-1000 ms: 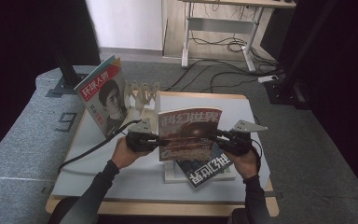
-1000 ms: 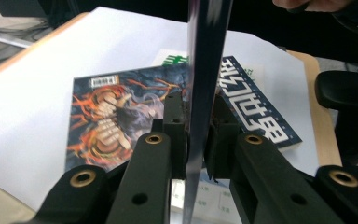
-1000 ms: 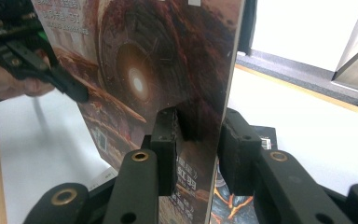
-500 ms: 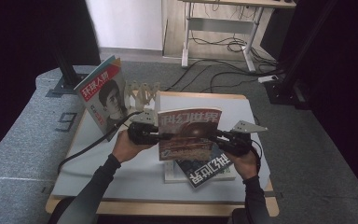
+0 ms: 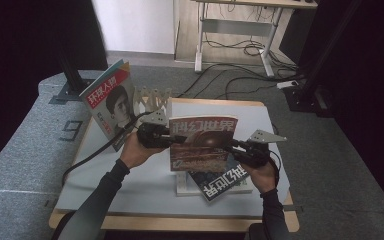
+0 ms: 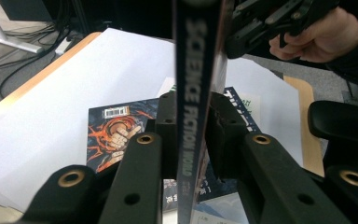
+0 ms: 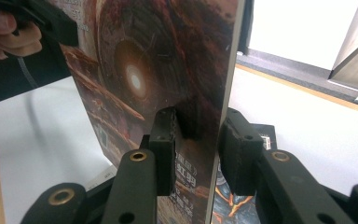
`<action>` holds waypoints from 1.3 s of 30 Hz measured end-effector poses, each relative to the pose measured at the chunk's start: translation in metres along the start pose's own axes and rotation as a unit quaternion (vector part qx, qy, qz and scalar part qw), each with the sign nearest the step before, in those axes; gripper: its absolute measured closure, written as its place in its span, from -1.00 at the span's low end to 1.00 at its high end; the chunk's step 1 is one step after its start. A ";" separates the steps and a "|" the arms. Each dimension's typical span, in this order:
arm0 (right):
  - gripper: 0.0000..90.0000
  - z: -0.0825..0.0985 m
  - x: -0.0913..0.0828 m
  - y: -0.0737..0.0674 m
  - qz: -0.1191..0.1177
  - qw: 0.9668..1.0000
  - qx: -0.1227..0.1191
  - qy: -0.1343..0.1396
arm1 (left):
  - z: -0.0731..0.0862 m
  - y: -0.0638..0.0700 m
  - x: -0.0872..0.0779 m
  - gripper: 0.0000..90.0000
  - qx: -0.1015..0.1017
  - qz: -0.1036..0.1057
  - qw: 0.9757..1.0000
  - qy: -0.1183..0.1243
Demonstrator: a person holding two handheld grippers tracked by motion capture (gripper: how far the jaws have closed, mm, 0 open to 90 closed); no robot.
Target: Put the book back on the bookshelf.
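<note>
I hold a science-fiction magazine (image 5: 202,142) upright above the table, one gripper on each side edge. My left gripper (image 5: 167,141) is shut on its spine, which reads "SCIENCE FICTION WORLD" (image 6: 191,93), with the jaws (image 6: 189,121) pressed on both sides. My right gripper (image 5: 232,146) is shut on the opposite edge, and its jaws (image 7: 198,140) clamp the dark red cover (image 7: 154,70). The other hand's gripper (image 6: 270,23) shows far off in the left gripper view.
More magazines (image 5: 215,182) lie flat on the white table (image 5: 130,175) under the held one. A magazine with a portrait cover (image 5: 111,102) stands at the back left beside a wooden rack (image 5: 152,100). Cables trail off the left edge.
My left hand and its gripper have risen a little at the magazine's left edge. The right gripper has stayed where it was.
</note>
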State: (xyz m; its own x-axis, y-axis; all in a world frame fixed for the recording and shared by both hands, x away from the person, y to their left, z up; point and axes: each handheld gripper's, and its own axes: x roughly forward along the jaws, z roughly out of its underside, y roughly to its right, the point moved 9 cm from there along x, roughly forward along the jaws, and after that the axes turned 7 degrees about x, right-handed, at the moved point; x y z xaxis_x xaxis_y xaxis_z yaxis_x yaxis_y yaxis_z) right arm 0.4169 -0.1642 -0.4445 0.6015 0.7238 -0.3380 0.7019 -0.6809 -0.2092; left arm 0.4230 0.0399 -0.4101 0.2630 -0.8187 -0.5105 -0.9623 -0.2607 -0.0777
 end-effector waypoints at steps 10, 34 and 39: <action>0.34 0.016 0.012 0.003 0.038 0.998 -0.019 -0.036 | 0.000 0.002 -0.001 0.86 0.007 0.000 1.000 0.000; -0.62 0.092 0.014 0.056 0.142 0.982 0.025 -0.126 | 0.005 -0.014 -0.025 0.87 -0.048 -0.025 0.998 0.020; -0.77 0.104 0.016 0.060 0.155 0.977 0.023 -0.146 | 0.005 -0.017 -0.034 0.87 -0.051 -0.042 0.998 0.013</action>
State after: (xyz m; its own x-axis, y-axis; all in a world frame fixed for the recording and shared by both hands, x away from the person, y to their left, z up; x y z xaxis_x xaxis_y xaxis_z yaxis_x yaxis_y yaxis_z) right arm 0.4292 -0.2051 -0.5576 0.6432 0.4243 -0.6373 0.4815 -0.8714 -0.0941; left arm 0.4303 0.0750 -0.3953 0.3455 -0.8046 -0.4830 -0.9250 -0.3788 -0.0305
